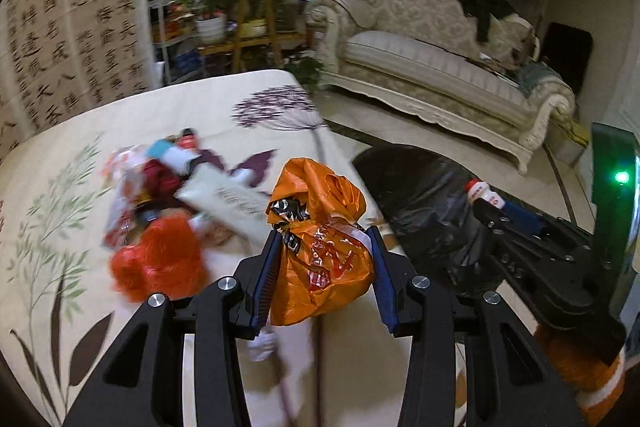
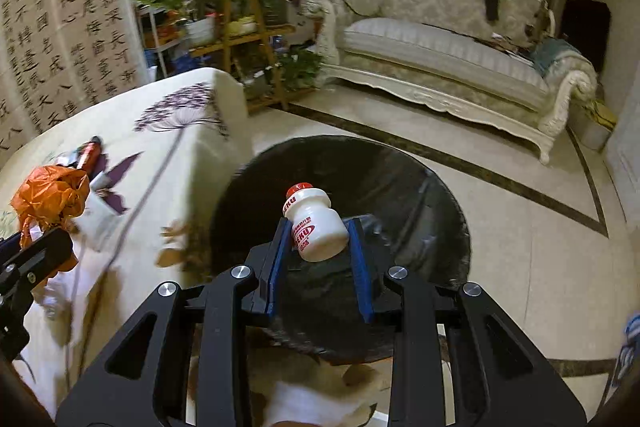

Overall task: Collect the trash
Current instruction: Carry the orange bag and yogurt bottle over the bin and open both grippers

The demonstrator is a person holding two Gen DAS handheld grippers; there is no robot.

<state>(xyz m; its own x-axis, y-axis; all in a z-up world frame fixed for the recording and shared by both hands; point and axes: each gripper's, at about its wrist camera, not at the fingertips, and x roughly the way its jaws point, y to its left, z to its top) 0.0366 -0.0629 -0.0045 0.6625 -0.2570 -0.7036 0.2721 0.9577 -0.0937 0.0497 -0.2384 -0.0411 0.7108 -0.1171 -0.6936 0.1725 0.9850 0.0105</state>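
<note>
Trash fills both my grippers. My left gripper (image 1: 324, 247) clamps a crumpled orange bag (image 1: 320, 239) above the table's (image 1: 120, 123) right edge, the remaining litter pile (image 1: 160, 203) behind it. My right gripper (image 2: 318, 241) pinches a small white bottle (image 2: 314, 225) over the black bin (image 2: 400, 195) on the floor.

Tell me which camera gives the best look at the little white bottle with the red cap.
The right wrist view: the white bottle sits centred and sharp between the right gripper pads, its red cap and label readable, above the black trash bag. The left wrist view shows it only small and partly hidden at the right edge.
</note>
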